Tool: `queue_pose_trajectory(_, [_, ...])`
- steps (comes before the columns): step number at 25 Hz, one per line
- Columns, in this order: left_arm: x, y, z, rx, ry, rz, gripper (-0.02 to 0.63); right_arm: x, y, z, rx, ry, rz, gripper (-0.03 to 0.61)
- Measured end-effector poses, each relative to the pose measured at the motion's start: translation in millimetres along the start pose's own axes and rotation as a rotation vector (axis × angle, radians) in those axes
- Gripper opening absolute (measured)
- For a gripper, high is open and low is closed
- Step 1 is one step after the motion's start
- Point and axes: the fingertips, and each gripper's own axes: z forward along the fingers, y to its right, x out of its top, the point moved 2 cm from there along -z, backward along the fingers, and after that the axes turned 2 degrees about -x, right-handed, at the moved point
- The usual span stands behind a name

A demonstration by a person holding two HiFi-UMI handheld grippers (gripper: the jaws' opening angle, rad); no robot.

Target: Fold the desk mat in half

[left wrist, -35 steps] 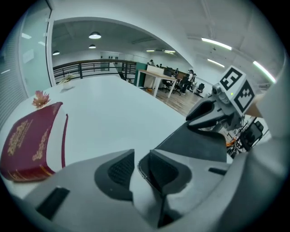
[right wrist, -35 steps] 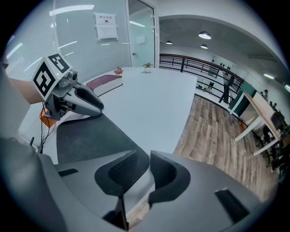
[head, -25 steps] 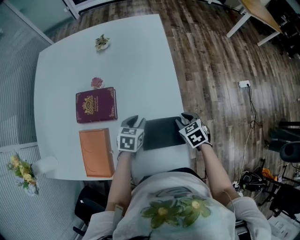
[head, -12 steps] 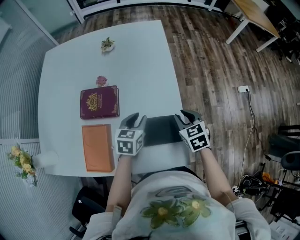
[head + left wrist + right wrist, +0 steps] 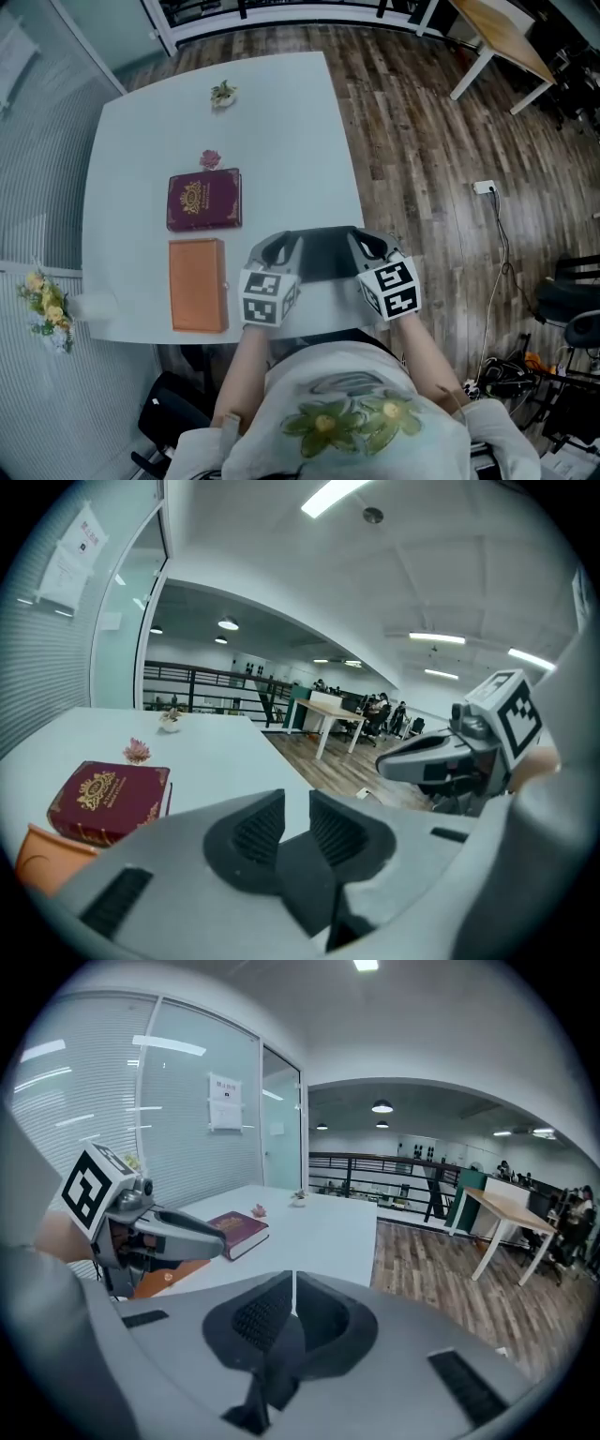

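The fold looks barely started (my reading): the mat lies at the table's near edge, right tongs closing almost together on its right edge, left tongs closing, pads apart.

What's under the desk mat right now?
White table shows around the desk mat's far and side edges. The mat is opaque, so anything beneath it is covered.

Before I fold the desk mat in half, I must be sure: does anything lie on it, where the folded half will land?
Nothing visible does. The desk mat is bare on top; the red book and the orange book lie left of it, apart.
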Motion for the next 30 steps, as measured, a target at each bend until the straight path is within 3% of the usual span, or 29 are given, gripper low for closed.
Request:
queue_pose_trajectory(7, [13.1,32.5,-29.0,0.016,0.081,0.052,0.006,7.5,-17.7,-36.1,0.006,0.065,-0.008,0.017])
queue_pose_trajectory(21, [13.9,86.5,-82.7,0.001,0.114,0.104,0.005,6.0,-50.2,-103.0,0.002,0.155,-0.021,0.017])
queue_pose_trajectory(30, [1.8,117.8,-107.2,-0.024,0.141,0.105,0.003,-8.8,-69.1,-135.6,0.0,0.144,-0.035,0.017])
